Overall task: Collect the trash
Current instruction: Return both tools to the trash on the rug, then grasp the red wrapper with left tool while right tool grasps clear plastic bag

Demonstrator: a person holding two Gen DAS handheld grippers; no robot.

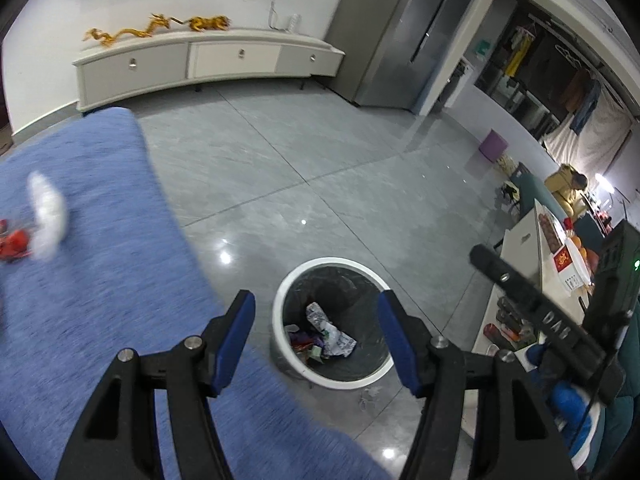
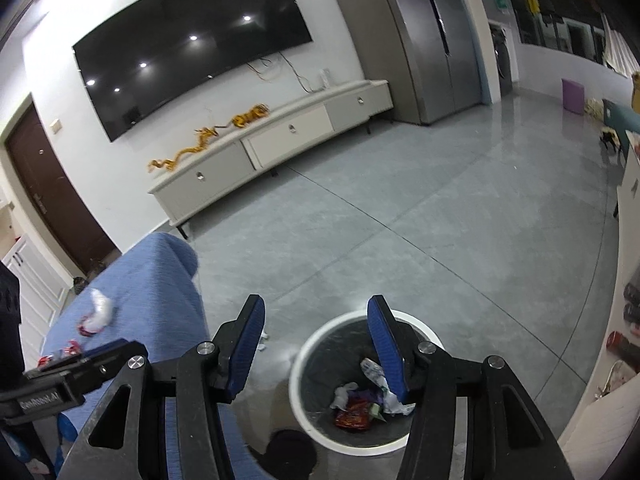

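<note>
A round white trash bin (image 1: 280, 304) with a black liner stands on the grey floor and holds crumpled wrappers (image 1: 330, 334); it also shows in the right wrist view (image 2: 298, 380). My left gripper (image 1: 316, 314) is open and empty above the bin. My right gripper (image 2: 316, 338) is open and empty, over the bin's near left rim. A white crumpled tissue (image 1: 48, 216) and red wrappers (image 1: 14, 242) lie on the blue cloth surface (image 1: 100, 280). In the right wrist view the tissue (image 2: 98, 312) and red wrappers (image 2: 70, 348) lie at far left.
A small white scrap (image 1: 370, 394) lies on the floor by the bin. A white TV cabinet (image 2: 280, 140) stands along the far wall under a television (image 2: 188, 52). A white table (image 1: 520, 280) with boxes and fruit stands to the right. A purple stool (image 1: 494, 144) stands farther back.
</note>
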